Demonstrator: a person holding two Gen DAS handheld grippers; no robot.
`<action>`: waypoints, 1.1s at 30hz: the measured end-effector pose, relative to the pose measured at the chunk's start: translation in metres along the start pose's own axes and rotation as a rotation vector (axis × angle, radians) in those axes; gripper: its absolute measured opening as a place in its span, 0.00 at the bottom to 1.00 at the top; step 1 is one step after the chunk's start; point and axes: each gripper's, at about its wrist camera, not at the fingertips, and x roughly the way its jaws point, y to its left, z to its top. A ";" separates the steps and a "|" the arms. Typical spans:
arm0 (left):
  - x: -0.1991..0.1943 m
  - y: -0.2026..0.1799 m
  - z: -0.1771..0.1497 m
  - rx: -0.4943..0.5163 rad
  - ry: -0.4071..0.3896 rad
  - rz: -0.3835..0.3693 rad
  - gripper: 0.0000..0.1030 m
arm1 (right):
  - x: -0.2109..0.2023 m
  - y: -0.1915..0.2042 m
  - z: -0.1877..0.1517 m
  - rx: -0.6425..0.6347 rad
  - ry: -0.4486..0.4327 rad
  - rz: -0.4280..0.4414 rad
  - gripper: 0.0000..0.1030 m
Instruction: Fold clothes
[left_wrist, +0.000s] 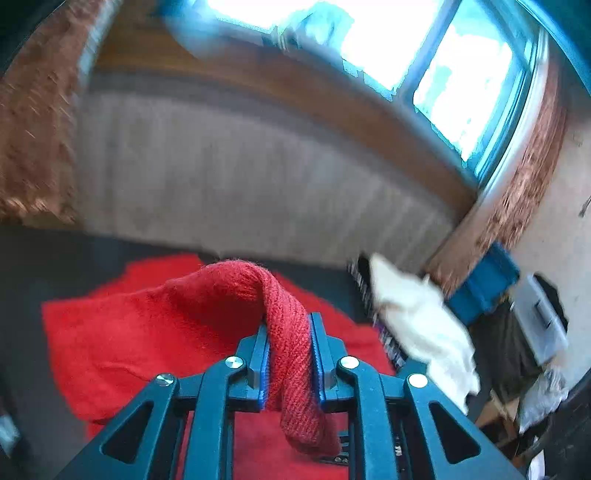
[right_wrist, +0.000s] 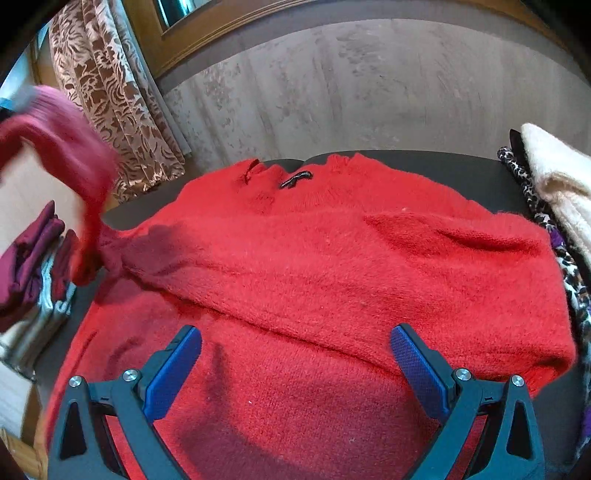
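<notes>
A fluffy red sweater (right_wrist: 332, 266) lies spread on a dark table (right_wrist: 461, 173), neck at the far edge, one sleeve folded across its body. My left gripper (left_wrist: 290, 354) is shut on the ribbed red cuff (left_wrist: 291, 350) of the other sleeve and holds it raised above the sweater (left_wrist: 122, 332). That lifted sleeve (right_wrist: 66, 155) shows blurred at the left of the right wrist view. My right gripper (right_wrist: 295, 369) hovers open over the sweater's lower body, with nothing between its blue pads (right_wrist: 173, 373).
A cream garment (right_wrist: 554, 184) and a leopard-print one (right_wrist: 532, 199) lie stacked at the table's right side. Folded maroon clothes (right_wrist: 29, 258) sit to the left. A patterned curtain (right_wrist: 110, 92), a grey wall and a window (left_wrist: 461, 85) stand behind the table.
</notes>
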 end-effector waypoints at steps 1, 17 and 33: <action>0.016 0.002 -0.007 -0.017 0.040 0.003 0.24 | 0.000 0.000 0.000 0.003 -0.001 0.004 1.00; 0.011 0.109 -0.127 -0.310 0.074 0.112 0.54 | -0.016 -0.009 -0.002 0.071 -0.009 0.035 0.98; -0.006 0.134 -0.161 -0.360 -0.082 -0.011 0.53 | 0.028 -0.015 0.056 0.086 0.051 -0.098 0.43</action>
